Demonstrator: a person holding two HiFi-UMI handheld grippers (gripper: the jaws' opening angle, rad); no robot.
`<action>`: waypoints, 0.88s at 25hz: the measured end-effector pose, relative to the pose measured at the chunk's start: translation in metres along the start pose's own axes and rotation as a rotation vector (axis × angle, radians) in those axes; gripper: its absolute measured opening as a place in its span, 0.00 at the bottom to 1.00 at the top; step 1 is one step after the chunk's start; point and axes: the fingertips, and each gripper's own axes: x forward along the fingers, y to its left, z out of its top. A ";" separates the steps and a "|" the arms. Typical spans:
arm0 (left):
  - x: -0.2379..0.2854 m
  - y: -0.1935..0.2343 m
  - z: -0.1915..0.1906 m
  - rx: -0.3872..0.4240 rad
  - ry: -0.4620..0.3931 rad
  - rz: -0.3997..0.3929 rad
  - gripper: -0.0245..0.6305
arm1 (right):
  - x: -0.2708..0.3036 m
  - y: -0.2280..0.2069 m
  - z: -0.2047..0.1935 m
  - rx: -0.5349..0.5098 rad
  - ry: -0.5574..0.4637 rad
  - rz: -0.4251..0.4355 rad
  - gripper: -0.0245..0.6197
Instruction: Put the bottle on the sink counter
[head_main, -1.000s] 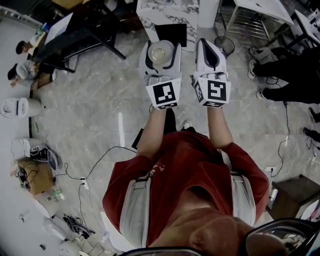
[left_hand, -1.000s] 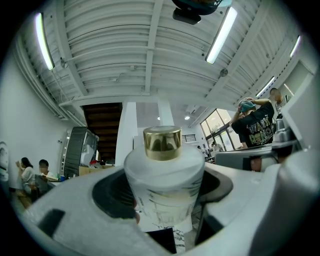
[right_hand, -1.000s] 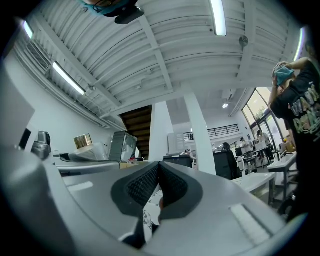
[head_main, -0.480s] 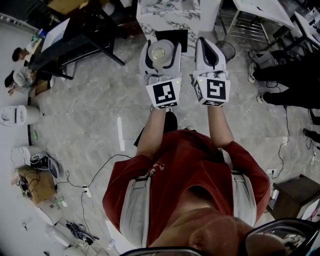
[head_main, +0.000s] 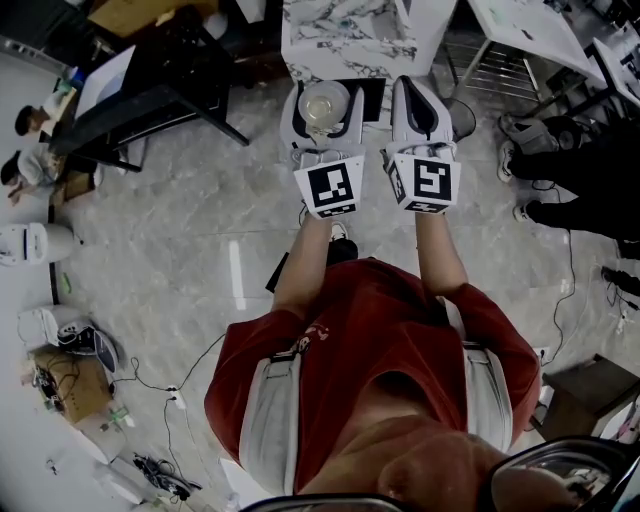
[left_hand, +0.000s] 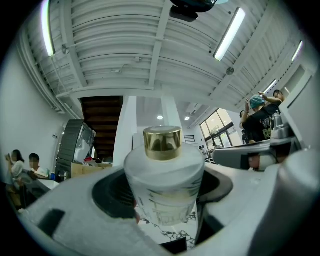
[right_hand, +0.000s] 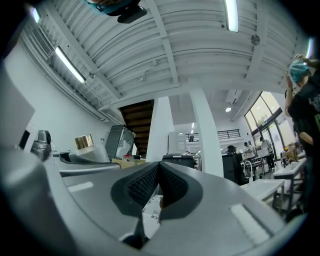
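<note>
Bottle (left_hand: 163, 190) was clamped in left gripper (head_main: 322, 92) jaws (gold cap up); right gripper (right_hand: 159, 186) jaws were closed, empty. Placement on the marble surface (head_main: 345, 35) was not yet done.

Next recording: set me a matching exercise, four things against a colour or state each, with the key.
Things:
1. bottle
2. bottle cap
3. right gripper
4. marble-patterned counter

Colour or state:
a. gold
b. shut, nothing between its fingers
c. held in the left gripper
d. white with dark veins

Pairs: 1-c, 2-a, 3-b, 4-d.
</note>
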 end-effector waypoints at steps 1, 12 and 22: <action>0.007 0.007 -0.001 -0.002 -0.002 -0.002 0.55 | 0.010 0.003 -0.001 -0.003 0.000 -0.001 0.04; 0.064 0.083 -0.015 -0.008 -0.016 -0.024 0.55 | 0.096 0.037 -0.010 -0.017 -0.013 -0.027 0.04; 0.099 0.121 -0.026 -0.046 -0.040 -0.042 0.55 | 0.140 0.051 -0.023 -0.025 -0.003 -0.058 0.04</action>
